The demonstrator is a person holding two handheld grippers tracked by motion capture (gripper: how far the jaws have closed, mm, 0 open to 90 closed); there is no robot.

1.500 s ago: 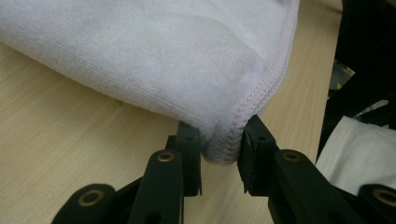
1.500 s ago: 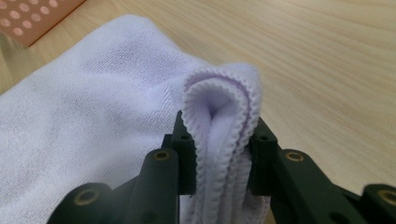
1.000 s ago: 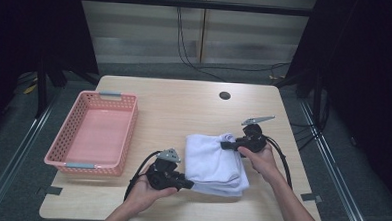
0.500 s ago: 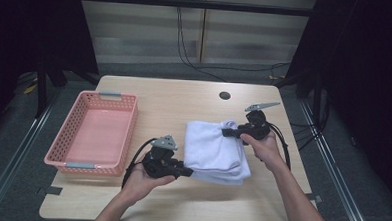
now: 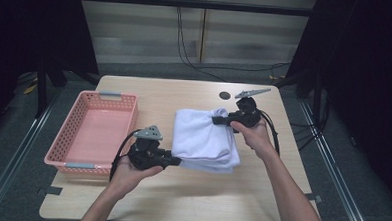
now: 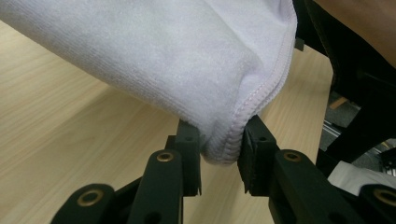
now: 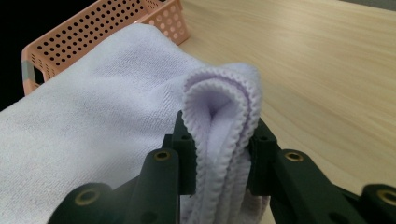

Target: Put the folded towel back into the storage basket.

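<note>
A white folded towel point(image 5: 203, 138) lies on the wooden table point(image 5: 260, 193), held at two corners. My left gripper point(image 5: 174, 161) is shut on its near left corner, and the left gripper view has the hemmed towel point(image 6: 187, 65) edge pinched between the jaws. My right gripper point(image 5: 218, 119) is shut on the far corner, lifted a little off the table. In the right gripper view a doubled fold of the towel point(image 7: 219, 121) sits squeezed between the jaws of the right gripper point(image 7: 219, 156).
A pink perforated basket point(image 5: 95, 131) stands empty at the table's left side; its corner point(image 7: 98, 28) lies beyond the towel. A dark round hole point(image 5: 224, 95) marks the table's far edge. Cables trail from both grippers. Dark floor surrounds the table.
Both grippers have moved away from the person and up the table, carrying the towel's corners. The towel's far corner has risen and the cloth has stretched out between them.
</note>
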